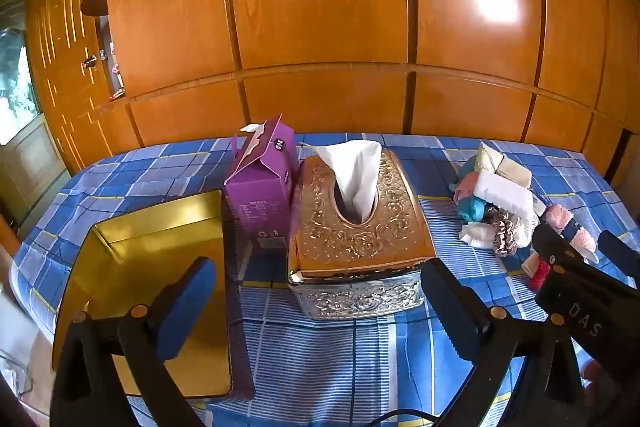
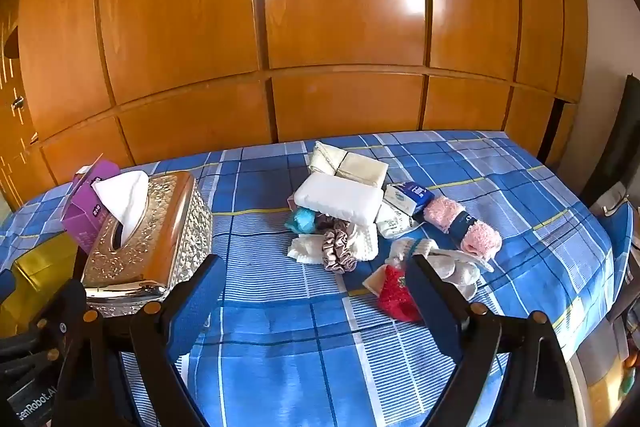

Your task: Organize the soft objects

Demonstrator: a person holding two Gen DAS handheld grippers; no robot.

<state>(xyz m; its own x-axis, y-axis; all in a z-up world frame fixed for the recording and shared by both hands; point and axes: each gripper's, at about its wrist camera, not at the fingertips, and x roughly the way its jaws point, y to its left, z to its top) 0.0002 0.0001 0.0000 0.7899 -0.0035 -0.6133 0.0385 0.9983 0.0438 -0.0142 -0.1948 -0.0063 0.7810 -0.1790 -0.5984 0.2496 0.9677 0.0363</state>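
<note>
A pile of soft objects lies mid-table on the blue checked cloth: a white folded towel, a cream cloth, a pink fluffy sock, a brown scrunchie, a teal item and a red item. The pile also shows in the left wrist view. My right gripper is open and empty, just short of the pile, its right finger beside the red item. My left gripper is open and empty in front of the tissue box.
A gold open tin lies at the left by my left finger. A purple carton stands beside the ornate tissue box, also seen in the right wrist view. A wooden wardrobe backs the table. The right gripper's body shows in the left wrist view.
</note>
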